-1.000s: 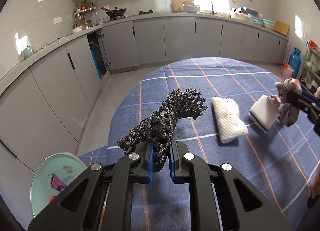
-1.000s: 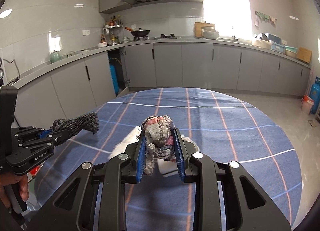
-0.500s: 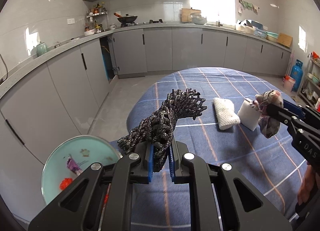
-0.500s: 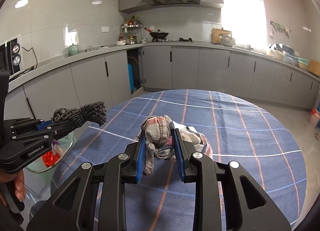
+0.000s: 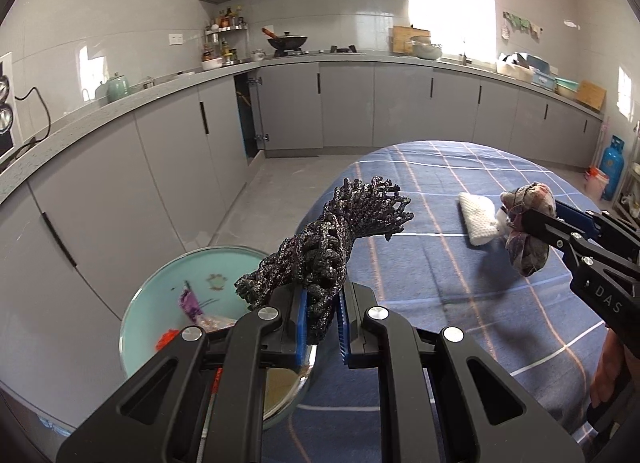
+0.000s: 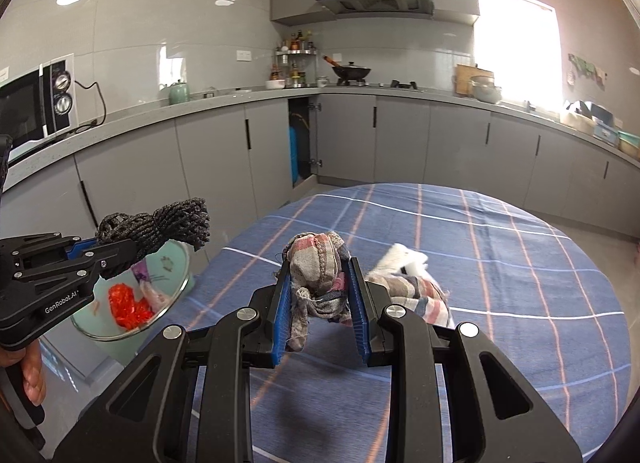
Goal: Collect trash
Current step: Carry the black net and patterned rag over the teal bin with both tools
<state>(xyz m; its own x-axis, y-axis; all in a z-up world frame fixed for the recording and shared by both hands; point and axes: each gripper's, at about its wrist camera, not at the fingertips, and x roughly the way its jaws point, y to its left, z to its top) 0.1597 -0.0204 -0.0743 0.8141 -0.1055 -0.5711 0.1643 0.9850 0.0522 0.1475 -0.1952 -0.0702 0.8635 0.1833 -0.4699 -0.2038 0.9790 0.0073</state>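
My left gripper is shut on a twisted black mesh scrubber, held in the air over the table's left edge, partly above a round mint-green trash bin that holds orange and purple scraps. In the right wrist view the same scrubber and bin show at the left. My right gripper is shut on a crumpled plaid rag, held over the round table with the blue checked cloth. The rag also hangs at the right of the left wrist view.
A white knitted cloth lies on the table, with a white block beside it mostly hidden behind the rag. Grey cabinets and a counter run along the far walls. A blue gas cylinder stands at the far right. A person's hand holds the left gripper's handle.
Both grippers have swung left with their loads, off the table's middle toward its left edge. The trash bin has come fully into view beneath the black scrubber.
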